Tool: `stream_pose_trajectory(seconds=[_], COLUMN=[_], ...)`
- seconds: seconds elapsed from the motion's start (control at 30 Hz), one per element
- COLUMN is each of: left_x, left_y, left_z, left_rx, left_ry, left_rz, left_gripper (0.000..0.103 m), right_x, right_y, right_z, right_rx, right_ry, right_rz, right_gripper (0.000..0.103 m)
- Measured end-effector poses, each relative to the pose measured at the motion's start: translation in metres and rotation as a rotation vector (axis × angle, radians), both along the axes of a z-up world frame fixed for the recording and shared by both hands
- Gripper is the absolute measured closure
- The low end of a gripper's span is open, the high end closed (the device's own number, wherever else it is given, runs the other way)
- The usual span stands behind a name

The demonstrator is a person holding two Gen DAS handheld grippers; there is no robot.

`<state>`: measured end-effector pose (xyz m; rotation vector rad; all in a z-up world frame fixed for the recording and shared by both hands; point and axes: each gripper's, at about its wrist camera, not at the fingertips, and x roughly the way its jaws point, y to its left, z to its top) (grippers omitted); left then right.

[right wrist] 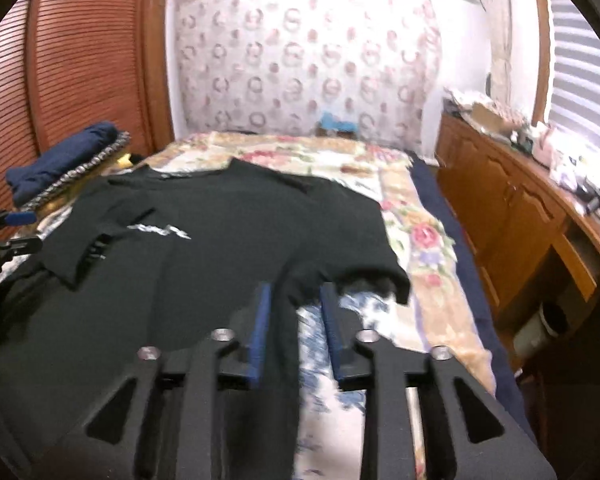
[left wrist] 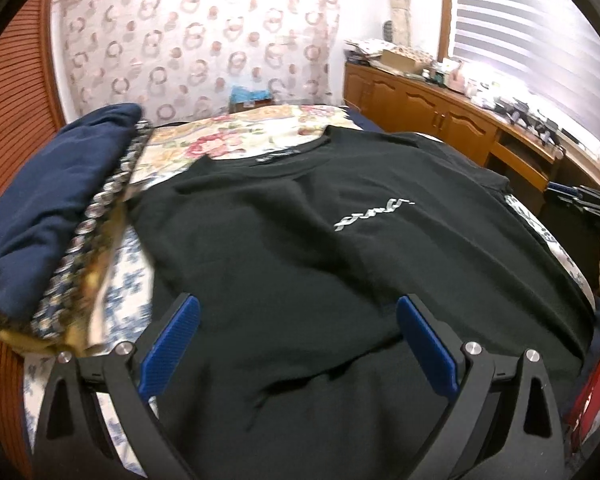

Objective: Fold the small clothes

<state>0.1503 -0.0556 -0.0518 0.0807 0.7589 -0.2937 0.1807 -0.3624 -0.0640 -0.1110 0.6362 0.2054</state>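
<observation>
A black T-shirt (left wrist: 300, 240) with a small white chest logo (left wrist: 372, 216) lies spread, front up, on the bed. My left gripper (left wrist: 298, 302) hovers over its lower half, open wide, with nothing between the blue pads (left wrist: 172, 344). In the right wrist view the same T-shirt (right wrist: 204, 248) has one sleeve (right wrist: 88, 240) folded in onto the chest beside the logo. The other sleeve (right wrist: 364, 272) curls up at its hem. My right gripper (right wrist: 296, 288) is over the shirt's side edge below that sleeve. Its jaws stand a little apart and the pads press on nothing.
A folded navy garment (left wrist: 52, 200) rests on a patterned cushion at the bed's left side. The floral bedspread (right wrist: 420, 240) shows right of the shirt. A cluttered wooden cabinet (right wrist: 512, 216) runs along the right. Louvred wooden doors (right wrist: 80, 60) stand on the left.
</observation>
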Motion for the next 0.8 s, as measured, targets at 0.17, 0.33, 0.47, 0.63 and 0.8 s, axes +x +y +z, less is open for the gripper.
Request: stream_pose_trajectory(seconds=[0.17, 0.33, 0.47, 0.63, 0.8], left_x=[0.009, 0.012, 0.01, 0.011, 0.013], left_y=[-0.021, -0.035, -0.045, -0.055, -0.052], left_z=[-0.009, -0.018, -0.026, -0.035, -0.035], left_rx=[0.015, 0.041, 0.07, 0.111, 0.078], left_ry=[0.03, 0.061, 0.087, 0.123, 0.148], left_rz=[-0.031, -0.059, -0.093, -0.124, -0.134], left_gripper=[0.003, 0.003, 0.003, 0.003, 0.002], right_x=[0.011, 0.026, 0.038, 0.054, 0.071], right_y=[-0.025, -0.046, -0.053, -0.055, -0.064], right_z=[-0.008, -0.013, -0.019, -0.026, -0.036], right_rx=[0.011, 0.06, 0.12, 0.104, 0.093], right_ry=[0.039, 0.084, 0.124, 0.17, 0.214], right_rz=[-0.078, -0.114, -0.084, -0.1, -0.131], right_gripper=[0.065, 0.064, 0.064, 0.064, 0.064])
